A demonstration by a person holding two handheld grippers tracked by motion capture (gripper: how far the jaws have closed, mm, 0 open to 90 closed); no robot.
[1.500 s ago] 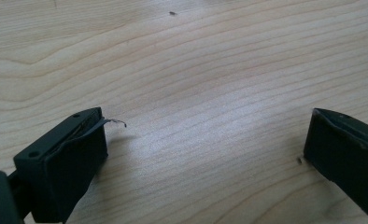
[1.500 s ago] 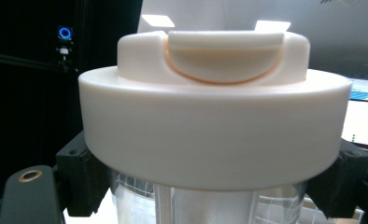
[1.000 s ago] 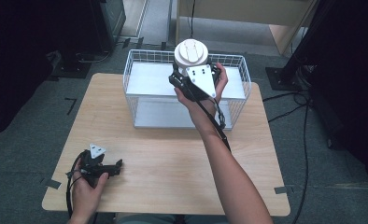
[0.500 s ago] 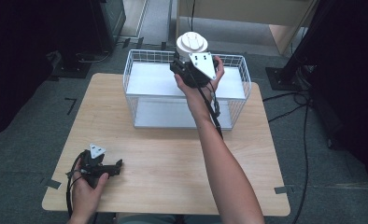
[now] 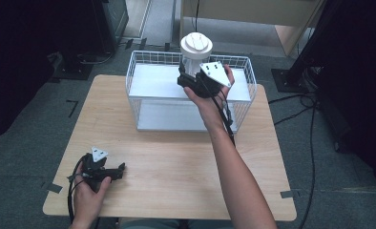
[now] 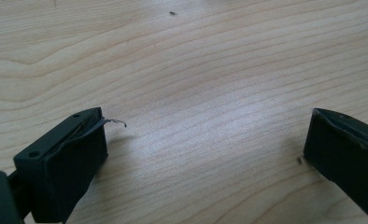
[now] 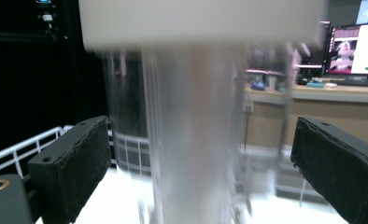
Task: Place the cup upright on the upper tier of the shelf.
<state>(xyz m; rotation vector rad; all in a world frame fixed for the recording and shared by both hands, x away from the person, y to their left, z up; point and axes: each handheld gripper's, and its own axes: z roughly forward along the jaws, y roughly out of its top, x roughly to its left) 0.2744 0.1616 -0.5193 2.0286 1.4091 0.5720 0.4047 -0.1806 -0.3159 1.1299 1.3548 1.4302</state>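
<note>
Clear plastic makes up the jar (image 7: pixel 191 140), and it has a white lid (image 5: pixel 196 44) on top. The jar stands up straight in the white wire basket (image 5: pixel 243 95), near the back rim. The basket sits at the far side of the wood counter (image 5: pixel 176 157). The right gripper (image 5: pixel 192 78) is right at the jar, just under the lid, with a hand wrapped round the gripper. In the right gripper view the jar stands between the two black jaws, with a gap on each side, so the pads do not press on it. The jaws have just been opening, and the gripper is open with the jar loose between them. The jar looks blurred in that view. The basket's white floor and wire wall show low down behind it. The left gripper (image 5: pixel 120 168) lies on the counter near the front left corner, well apart from the basket. A hand holds it there. In the left gripper view its jaws stand wide apart with just bare wood between them, so it is open and holds nothing. A thin strip (image 6: pixel 108 122) curls off the tip of one jaw.
</note>
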